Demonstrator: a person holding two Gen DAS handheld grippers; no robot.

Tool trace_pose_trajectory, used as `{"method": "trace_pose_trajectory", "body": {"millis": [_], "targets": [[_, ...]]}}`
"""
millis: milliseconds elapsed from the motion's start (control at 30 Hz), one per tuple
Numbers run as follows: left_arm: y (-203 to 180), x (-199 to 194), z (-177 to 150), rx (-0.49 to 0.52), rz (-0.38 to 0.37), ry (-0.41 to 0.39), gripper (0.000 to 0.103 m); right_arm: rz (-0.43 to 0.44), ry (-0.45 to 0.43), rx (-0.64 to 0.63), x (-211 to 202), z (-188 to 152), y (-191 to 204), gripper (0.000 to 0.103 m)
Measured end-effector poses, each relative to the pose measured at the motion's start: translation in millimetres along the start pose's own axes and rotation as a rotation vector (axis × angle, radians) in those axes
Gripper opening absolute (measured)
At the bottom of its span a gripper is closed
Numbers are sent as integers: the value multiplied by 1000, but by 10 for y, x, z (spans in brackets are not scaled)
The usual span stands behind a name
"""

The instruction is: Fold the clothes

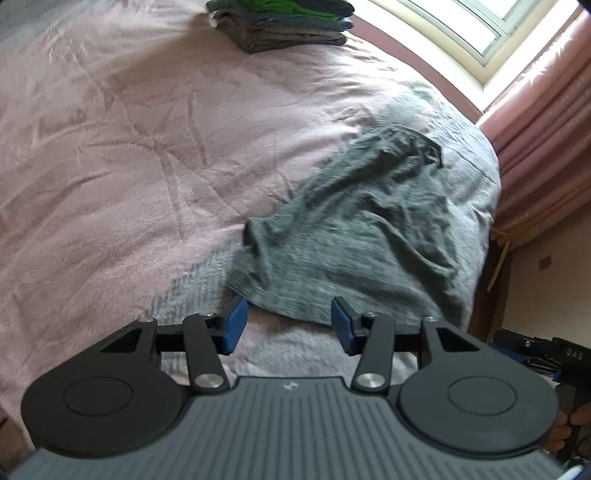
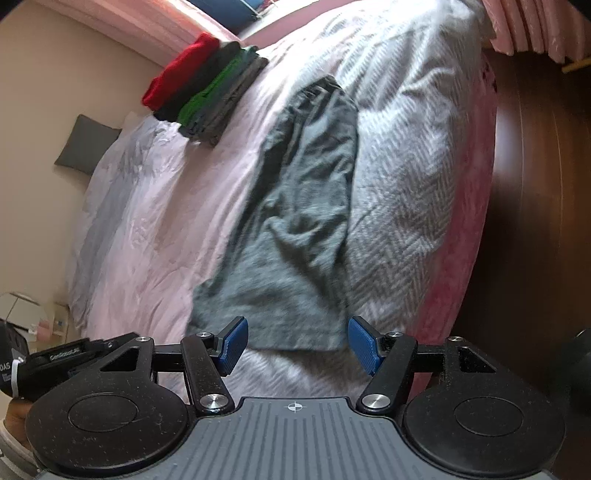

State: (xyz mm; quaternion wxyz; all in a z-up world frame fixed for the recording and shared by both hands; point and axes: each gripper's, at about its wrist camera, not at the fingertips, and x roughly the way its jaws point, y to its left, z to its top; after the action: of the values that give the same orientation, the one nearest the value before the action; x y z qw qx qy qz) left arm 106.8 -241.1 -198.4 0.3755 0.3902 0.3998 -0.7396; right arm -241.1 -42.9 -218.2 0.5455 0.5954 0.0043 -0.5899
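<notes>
Left wrist view: low over the bed (image 1: pixel 110 147), facing the window (image 1: pixel 461 26). Right wrist view: near the foot, facing the pillow (image 2: pixel 86 144). Shared: grey garment (image 1: pixel 351 236), folded stack (image 2: pixel 207 96).

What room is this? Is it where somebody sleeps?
Most likely a bedroom. A wide bed with a pink cover fills the view, pink curtains hang by a window, and a grey pillow lies at the far end.

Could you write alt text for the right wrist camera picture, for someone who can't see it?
An open two-finger gripper with blue pads hovers at the near edge of a rumpled grey garment lying on a pink bed cover. A stack of folded clothes, red on top, sits farther back.
</notes>
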Motion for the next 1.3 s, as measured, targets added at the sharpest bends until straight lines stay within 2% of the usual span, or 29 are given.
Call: {"method": "trace_pose_trajectory", "body": {"millis": [200, 300, 567, 667, 833, 867, 933, 967, 1100, 1200, 1300], "targets": [[608, 377, 65, -125, -99, 22, 42, 18, 22, 39, 300, 56, -290, 63], [775, 568, 149, -147, -163, 41, 42, 51, 33, 56, 369, 108, -386, 63], [864, 1184, 423, -145, -300, 163, 43, 138, 82, 121, 552, 228, -548, 63], [910, 1362, 442, -154, -337, 211, 41, 153, 89, 140, 577, 222, -636, 54], [1062, 1389, 426, -230, -394, 250, 34, 206, 113, 195, 583, 216, -732, 51], [1075, 1394, 414, -236, -407, 261, 34, 210, 122, 194, 597, 220, -731, 49], [1100, 1403, 390, -248, -433, 283, 31, 215, 145, 195, 638, 228, -746, 32], [1102, 1420, 378, -249, -437, 294, 30, 220, 157, 201, 661, 230, -765, 30], [1101, 1480, 371, -278, -448, 315, 8, 222, 196, 216, 706, 228, -819, 4], [1086, 1418, 416, -299, -484, 310, 6, 257, 216, 223, 657, 268, -787, 3], [1096, 1283, 522, -349, -517, 271, 6, 314, 215, 291, 577, 368, -793, 3]]}}
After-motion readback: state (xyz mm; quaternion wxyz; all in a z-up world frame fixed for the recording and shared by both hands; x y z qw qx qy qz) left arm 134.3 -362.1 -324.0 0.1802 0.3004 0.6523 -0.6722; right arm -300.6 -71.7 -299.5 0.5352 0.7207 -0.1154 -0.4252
